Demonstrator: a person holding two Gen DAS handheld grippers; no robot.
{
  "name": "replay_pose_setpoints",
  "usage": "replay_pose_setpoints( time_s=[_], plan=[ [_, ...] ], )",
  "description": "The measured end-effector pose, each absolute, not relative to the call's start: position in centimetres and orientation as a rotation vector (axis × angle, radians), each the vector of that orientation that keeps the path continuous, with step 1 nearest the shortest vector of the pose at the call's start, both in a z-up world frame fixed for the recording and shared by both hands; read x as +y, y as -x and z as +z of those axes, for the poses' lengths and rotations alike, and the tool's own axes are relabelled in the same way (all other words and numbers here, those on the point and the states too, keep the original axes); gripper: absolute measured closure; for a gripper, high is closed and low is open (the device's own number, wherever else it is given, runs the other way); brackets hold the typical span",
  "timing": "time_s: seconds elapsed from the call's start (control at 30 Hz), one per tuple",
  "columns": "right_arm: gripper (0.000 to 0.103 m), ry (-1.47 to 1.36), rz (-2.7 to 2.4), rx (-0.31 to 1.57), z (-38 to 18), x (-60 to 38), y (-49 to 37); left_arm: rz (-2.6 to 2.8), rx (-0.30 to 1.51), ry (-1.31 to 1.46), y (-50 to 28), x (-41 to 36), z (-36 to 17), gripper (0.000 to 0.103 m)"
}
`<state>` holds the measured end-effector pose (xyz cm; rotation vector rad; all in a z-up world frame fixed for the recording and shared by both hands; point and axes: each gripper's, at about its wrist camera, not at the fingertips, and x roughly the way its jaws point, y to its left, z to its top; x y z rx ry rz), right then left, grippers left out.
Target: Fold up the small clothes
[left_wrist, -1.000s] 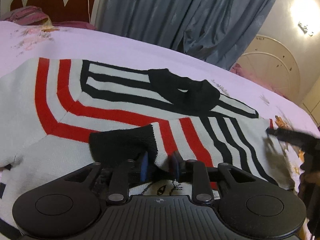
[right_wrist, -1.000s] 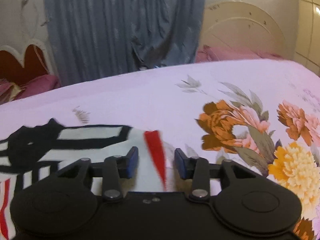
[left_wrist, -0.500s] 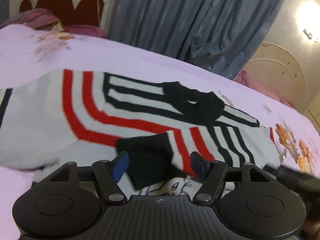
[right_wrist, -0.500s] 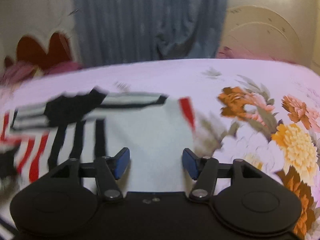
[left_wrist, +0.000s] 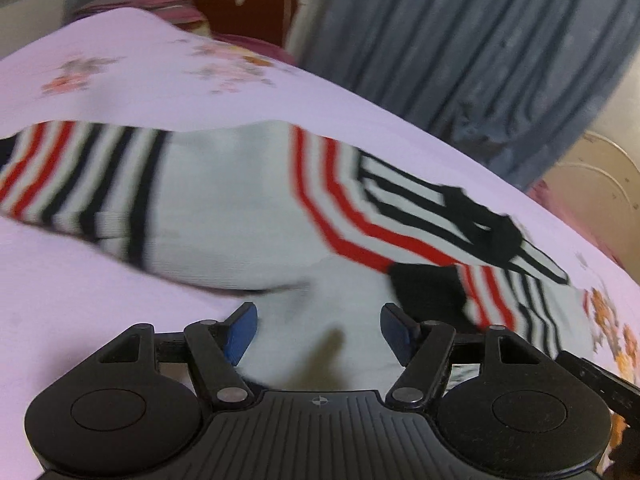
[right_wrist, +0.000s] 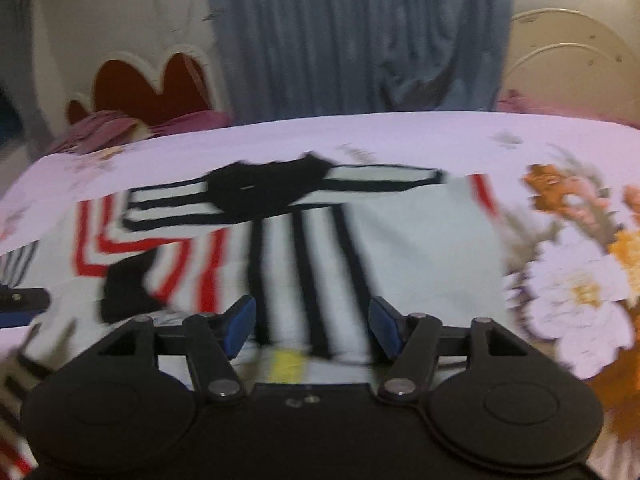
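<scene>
A white sweater point(left_wrist: 240, 208) with red and black stripes lies spread on the pink bed sheet point(left_wrist: 120, 88). Its black collar point(left_wrist: 484, 232) is at the right, and a black cuff point(left_wrist: 428, 292) is folded onto the body. My left gripper point(left_wrist: 318, 334) is open above the white body with nothing between its blue pads. In the right wrist view the sweater point(right_wrist: 420, 248) fills the middle, with the collar point(right_wrist: 272, 188) behind and the cuff point(right_wrist: 124, 292) to the left. My right gripper point(right_wrist: 312, 326) hovers over the black stripes, its jaws opening and holding nothing.
A headboard with a red heart-shaped panel point(left_wrist: 224, 4) and pink pillows point(right_wrist: 104, 128) stand at the far side. Grey-blue curtains point(left_wrist: 460, 48) hang behind. Large orange and white flowers point(right_wrist: 580, 280) are printed on the sheet to the right. The other gripper's tip point(right_wrist: 20, 300) shows at the left edge.
Both grippers let go of the sweater and opened. Both have swung left: a striped sleeve has come into the left view, and the right gripper is now over the sweater's body.
</scene>
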<state>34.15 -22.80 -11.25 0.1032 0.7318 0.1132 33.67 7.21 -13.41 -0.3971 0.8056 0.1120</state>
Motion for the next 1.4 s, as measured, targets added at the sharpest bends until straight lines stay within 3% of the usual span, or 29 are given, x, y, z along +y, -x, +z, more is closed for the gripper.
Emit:
replay_pose_setpoints(
  time_s=[0.47, 0.87, 1.0, 1.17, 1.4],
  plan=[
    [0.039, -0.087, 0.281, 0.73, -9.9, -14.7, -34.5, 0.349, 0.759, 0.569, -30.7, 19.7, -16.1, 0.036],
    [0.039, -0.078, 0.312, 0.773, -11.2, -10.2, -36.2, 0.387, 0.623, 0.765, -32.7, 28.6, -18.3, 0.037],
    [0.039, -0.067, 0.284, 0.782, -11.8, -9.8, -36.9, 0.415, 0.59, 0.755, -34.1, 29.6, -18.7, 0.055],
    [0.04, -0.057, 0.241, 0.78, -12.3, -9.7, -37.7, 0.453, 0.575, 0.72, -34.3, 30.1, -18.8, 0.092],
    [0.036, 0.03, 0.223, 0.817, -13.6, -9.2, -39.0, 0.35, 0.494, 0.602, -34.6, 27.0, -15.1, 0.096]
  ],
)
